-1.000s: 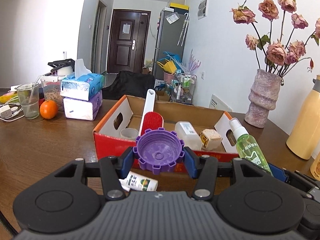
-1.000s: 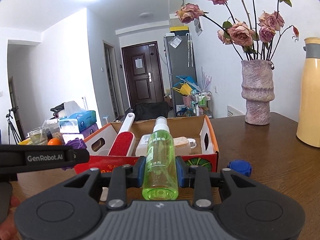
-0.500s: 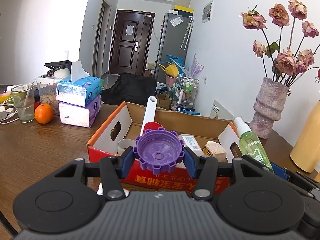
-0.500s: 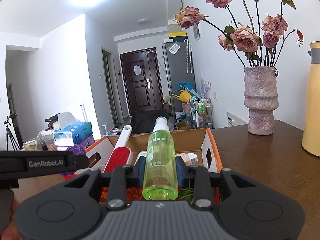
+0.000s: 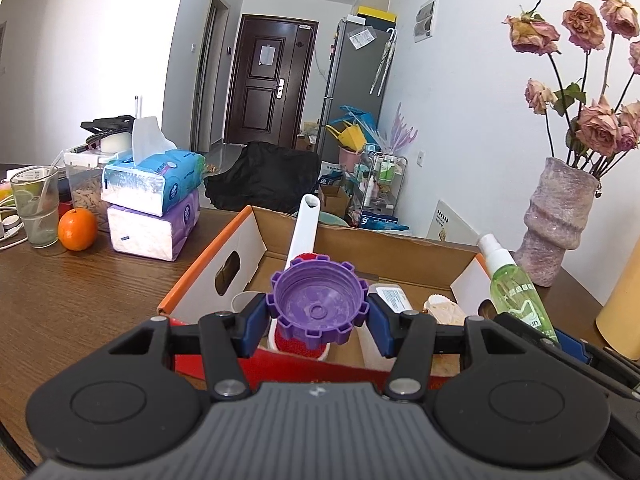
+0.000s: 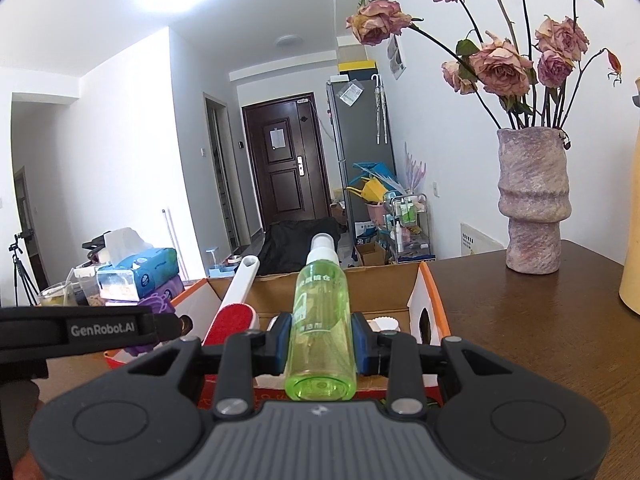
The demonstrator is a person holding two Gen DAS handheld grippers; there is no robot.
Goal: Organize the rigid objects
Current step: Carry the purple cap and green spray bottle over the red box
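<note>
One purple cap point(image 5: 318, 306), open side facing back, is clamped in the left gripper point(image 5: 318, 320) over the near edge of the cardboard box point(image 5: 248, 240); beyond sit two stacked tissue packs point(image 5: 152, 200) and one orange point(image 5: 77, 229) on the tabletop point(image 5: 80, 288). One green spray bottle point(image 6: 321, 328) is clenched lengthwise in the right gripper point(image 6: 321, 342), above the same box beside one lint brush point(image 6: 236, 304).

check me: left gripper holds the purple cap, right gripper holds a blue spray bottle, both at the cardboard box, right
Not quite: the spray bottle is green, not blue, as the right wrist view shows. The rest holds: left gripper grips the purple cap, right gripper the bottle, both at the cardboard box.
</note>
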